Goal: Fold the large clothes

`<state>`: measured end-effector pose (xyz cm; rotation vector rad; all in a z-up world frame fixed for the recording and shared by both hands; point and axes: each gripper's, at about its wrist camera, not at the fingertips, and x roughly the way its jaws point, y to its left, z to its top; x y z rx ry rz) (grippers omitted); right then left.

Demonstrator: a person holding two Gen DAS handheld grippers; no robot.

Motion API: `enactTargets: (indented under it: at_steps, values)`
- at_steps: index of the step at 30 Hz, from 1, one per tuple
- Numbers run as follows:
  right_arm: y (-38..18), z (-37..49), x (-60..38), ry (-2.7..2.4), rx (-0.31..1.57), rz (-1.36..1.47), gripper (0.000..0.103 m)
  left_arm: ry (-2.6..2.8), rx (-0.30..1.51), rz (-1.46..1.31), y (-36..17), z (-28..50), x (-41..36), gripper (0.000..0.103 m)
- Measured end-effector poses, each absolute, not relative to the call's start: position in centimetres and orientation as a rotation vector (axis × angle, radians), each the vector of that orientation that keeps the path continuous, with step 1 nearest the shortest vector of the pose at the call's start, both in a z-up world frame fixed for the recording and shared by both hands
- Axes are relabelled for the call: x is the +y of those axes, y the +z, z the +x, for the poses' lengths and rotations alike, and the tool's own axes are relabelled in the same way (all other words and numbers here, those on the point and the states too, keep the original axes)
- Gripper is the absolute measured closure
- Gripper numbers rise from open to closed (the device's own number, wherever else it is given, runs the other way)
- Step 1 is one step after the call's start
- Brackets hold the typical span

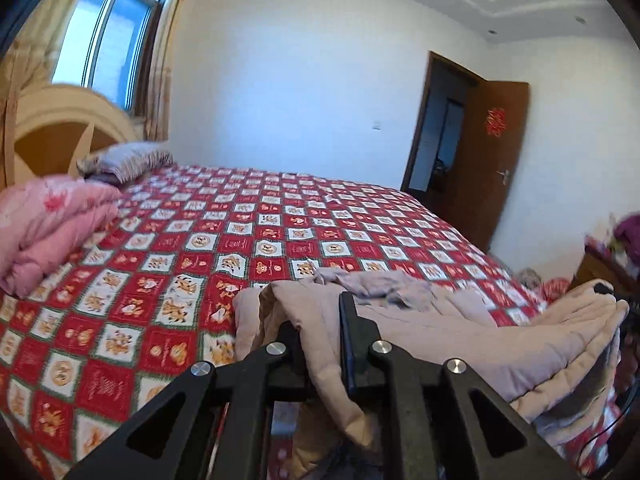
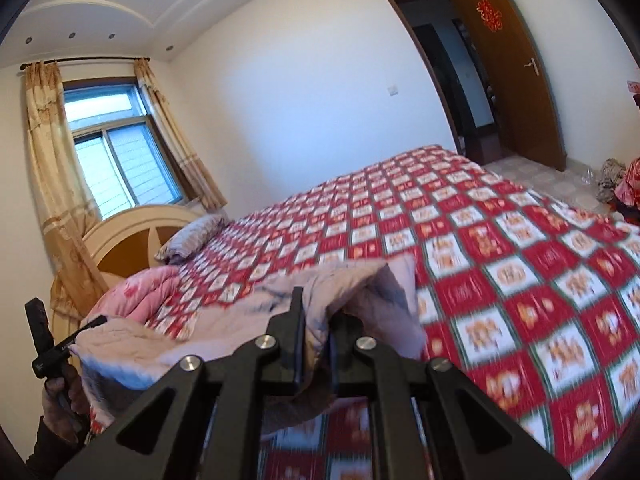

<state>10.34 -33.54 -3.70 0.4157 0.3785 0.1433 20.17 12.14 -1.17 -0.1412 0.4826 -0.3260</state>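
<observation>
Now both sets of fingers are pinched nearly shut on fabric: left gripper [image 1: 320, 344] and right gripper [image 2: 316, 344] each clamp an edge of the pale pink-beige quilted garment [image 1: 440, 320], which hangs between them above the red-and-white checked bedspread [image 1: 160, 248], probably spread taut for a clean fold.
</observation>
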Motion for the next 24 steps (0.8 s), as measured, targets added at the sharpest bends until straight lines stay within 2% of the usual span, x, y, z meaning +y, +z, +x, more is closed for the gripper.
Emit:
enactTargets:
  at_steps: [8,14,24]
  values:
    - [-0.8,21.1,-33.2,0.072,0.354,0.381,0.092,-0.320,0.557,-0.262,0.8,29.1,11.8,0.085]
    - [-1.4,27.0,-34.6,0.017,0.398,0.392,0.092,-0.301,0.589,-0.246,1.8,33.8,11.1,0.078]
    - [-4.8,37.4,-34.5,-0.057,0.543,0.334,0.092,-0.279,0.824,-0.353,-5.8,45.3,12.6,0.076]
